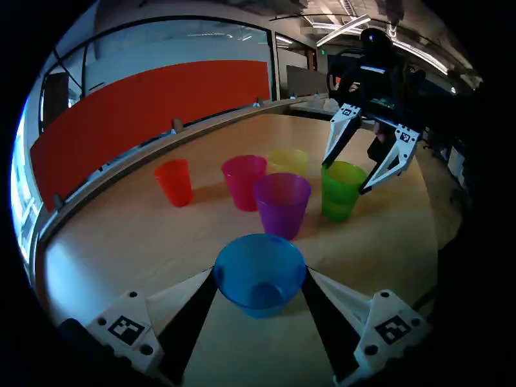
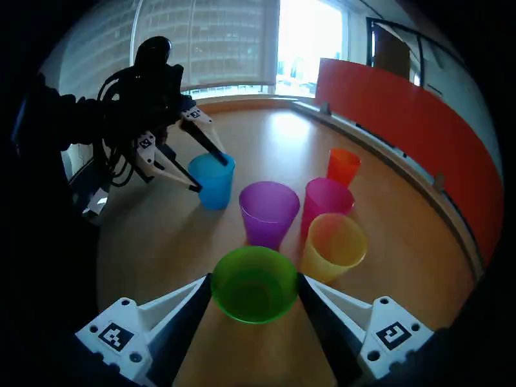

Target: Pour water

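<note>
Blue cup [image 1: 260,284]: where does it stand against the purple cup [image 1: 282,203]?

— In the left gripper view, on the near side of the purple cup, a little apart from it; it stands upright on the wooden desk [image 1: 129,245], between the fingers of the left tongs [image 1: 259,271].

Do those tongs have hold of it?

— Yes; they are closed to the cup's width, one finger against each side of its wall; the right gripper view shows that grip from across the desk.

And the right tongs [image 2: 255,278]?

— Likewise narrowed onto the green cup [image 2: 255,287], a finger pressing either side; that cup stands upright just beside the purple cup.

Any water?

— I cannot tell whether either held cup has water in it; the blue cup looks darker at its bottom, no more.

What else surrounds the purple cup?

— In the left gripper view, a pink cup [image 1: 244,180] just behind it; a yellow cup [image 1: 288,160] farther behind; an orange cup [image 1: 174,182] well off to its left; beyond them all, an orange-red wall panel [image 1: 148,109] along the desk's edge.
</note>
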